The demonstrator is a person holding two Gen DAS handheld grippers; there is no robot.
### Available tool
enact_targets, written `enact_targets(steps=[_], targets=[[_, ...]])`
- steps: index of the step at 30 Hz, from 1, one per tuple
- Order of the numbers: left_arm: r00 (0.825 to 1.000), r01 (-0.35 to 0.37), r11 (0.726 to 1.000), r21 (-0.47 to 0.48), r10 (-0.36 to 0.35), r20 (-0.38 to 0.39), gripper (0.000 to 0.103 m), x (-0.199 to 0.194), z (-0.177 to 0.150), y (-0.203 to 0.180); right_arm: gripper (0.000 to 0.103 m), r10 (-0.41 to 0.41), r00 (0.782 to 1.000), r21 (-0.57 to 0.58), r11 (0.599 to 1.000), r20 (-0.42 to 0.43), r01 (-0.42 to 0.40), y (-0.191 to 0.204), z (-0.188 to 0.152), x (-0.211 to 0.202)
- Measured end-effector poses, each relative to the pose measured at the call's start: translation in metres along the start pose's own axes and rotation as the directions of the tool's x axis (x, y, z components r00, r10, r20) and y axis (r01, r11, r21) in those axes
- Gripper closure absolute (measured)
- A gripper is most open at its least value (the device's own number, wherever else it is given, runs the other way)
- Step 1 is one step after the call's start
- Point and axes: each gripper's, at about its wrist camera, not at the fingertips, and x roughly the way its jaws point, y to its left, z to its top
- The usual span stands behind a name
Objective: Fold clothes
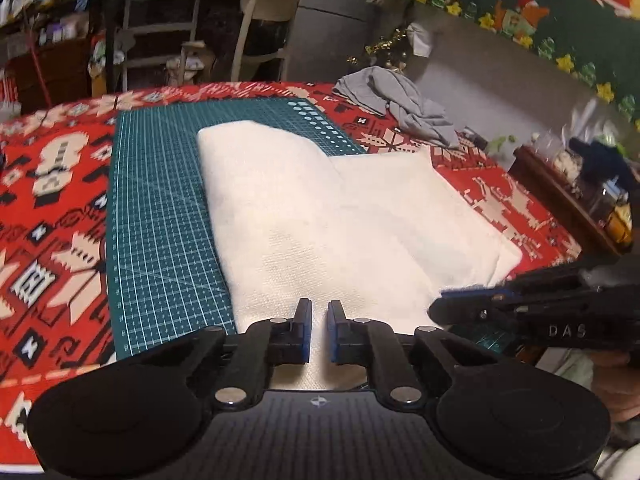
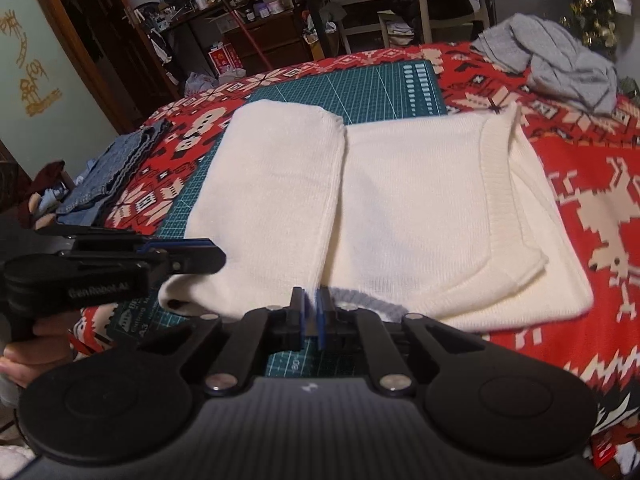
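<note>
A white knit sweater (image 1: pixel 320 200) (image 2: pixel 400 200) lies partly folded on the green cutting mat (image 1: pixel 160 200) (image 2: pixel 360 88), one side folded over the body and its ribbed collar to the right. My left gripper (image 1: pixel 319 316) (image 2: pixel 216 258) hovers low over the sweater's near edge, its jaws almost together with only a thin slit; I see no cloth pinched. My right gripper (image 2: pixel 311 304) (image 1: pixel 436 308) sits at the near hem just to the right, jaws together. A strip of grey-blue fabric (image 2: pixel 360 296) shows just beyond its fingers.
A red patterned tablecloth (image 1: pixel 52 200) covers the table. A crumpled grey garment (image 1: pixel 400 104) (image 2: pixel 552 64) lies at the far right corner. Folded denim (image 2: pixel 112 168) rests on the left edge. A wooden box (image 1: pixel 560 184) stands off the right side, a chair (image 1: pixel 268 20) behind.
</note>
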Motion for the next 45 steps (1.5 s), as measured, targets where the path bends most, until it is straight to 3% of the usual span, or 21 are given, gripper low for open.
enact_targets(steps=[5,12,17,23,32,34,35,36,42,45], targets=[[1.000,0.004,1.000,-0.008,-0.004,0.018,0.094,-0.011,0.007,0.002,0.085,0.022,0.999,0.029,0.999,0.043,-0.023,-0.010,0.004,-0.015],[0.995,0.050,0.996,-0.070,-0.043,0.088,0.094,-0.033,0.034,0.018,0.082,0.054,0.990,0.121,0.990,0.130,-0.070,-0.026,0.047,-0.027],[0.991,0.037,0.994,-0.105,-0.023,0.128,0.094,-0.026,0.065,0.040,0.077,0.025,0.988,0.137,0.989,0.153,-0.047,-0.021,0.098,-0.003],[0.996,0.035,0.993,-0.114,-0.024,0.091,0.094,0.010,0.084,0.049,0.077,-0.017,0.997,0.159,0.987,0.075,0.005,-0.023,0.140,0.058],[0.999,-0.026,0.995,-0.098,0.030,0.040,0.093,0.047,0.071,0.055,0.075,-0.011,1.000,0.187,0.982,-0.014,0.014,-0.032,0.141,0.118],[0.999,-0.029,0.995,-0.097,0.034,0.040,0.093,0.048,0.070,0.055,0.074,-0.014,1.000,0.167,0.986,-0.001,0.014,-0.029,0.139,0.121],[0.999,-0.028,0.994,-0.103,0.032,0.038,0.093,0.047,0.071,0.055,0.078,-0.017,1.000,0.158,0.987,0.005,0.016,-0.028,0.138,0.121],[0.999,-0.025,0.994,-0.107,0.029,0.034,0.093,0.047,0.072,0.055,0.089,-0.019,1.000,0.151,0.988,0.011,0.017,-0.026,0.138,0.121],[0.998,0.026,0.994,-0.109,-0.018,0.067,0.093,0.029,0.079,0.050,0.093,-0.142,0.981,0.035,0.990,0.132,0.139,0.006,0.129,0.085],[0.997,0.018,0.995,-0.103,-0.010,0.081,0.087,0.029,0.078,0.047,0.093,-0.176,0.976,0.015,0.984,0.130,0.176,0.007,0.126,0.084]])
